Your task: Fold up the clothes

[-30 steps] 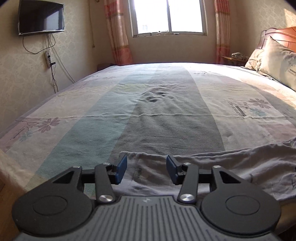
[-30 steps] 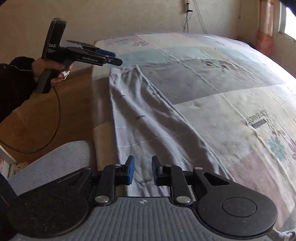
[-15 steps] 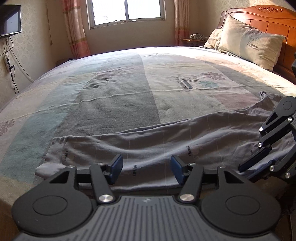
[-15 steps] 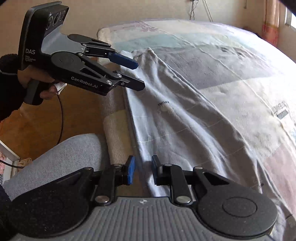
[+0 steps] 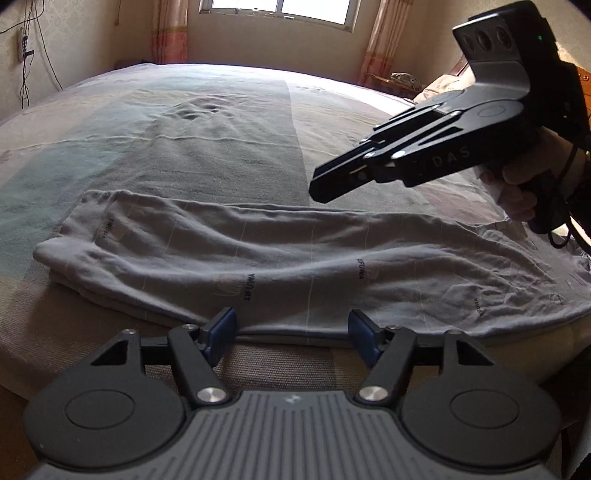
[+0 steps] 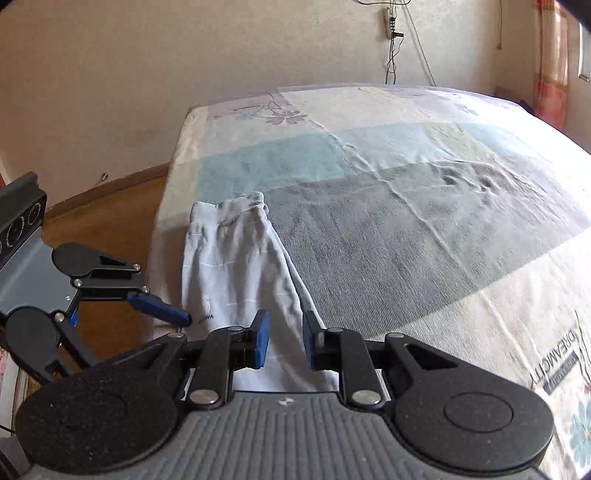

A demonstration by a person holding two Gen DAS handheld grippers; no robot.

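Grey trousers lengthwise along bed edge, left tongs and right tongs released

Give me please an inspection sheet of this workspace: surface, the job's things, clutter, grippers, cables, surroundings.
Surface: wide bed with a striped, flower-printed cover, lightly creased.
Job's things: long grey printed cloth garment, lying as a narrow strip along the near bed edge, wrinkled toward its right end.
Clutter: nothing seen on the bed besides the garment.
Grippers: left gripper open, fingers at the garment's near edge, gripping nothing; right gripper open, above the garment, holding nothing.
Cables: dark wires hanging from a wall socket; a black cord by the person's hand.
Surroundings: bright window, patterned orange curtains, beige pillow, brown wooden floor.
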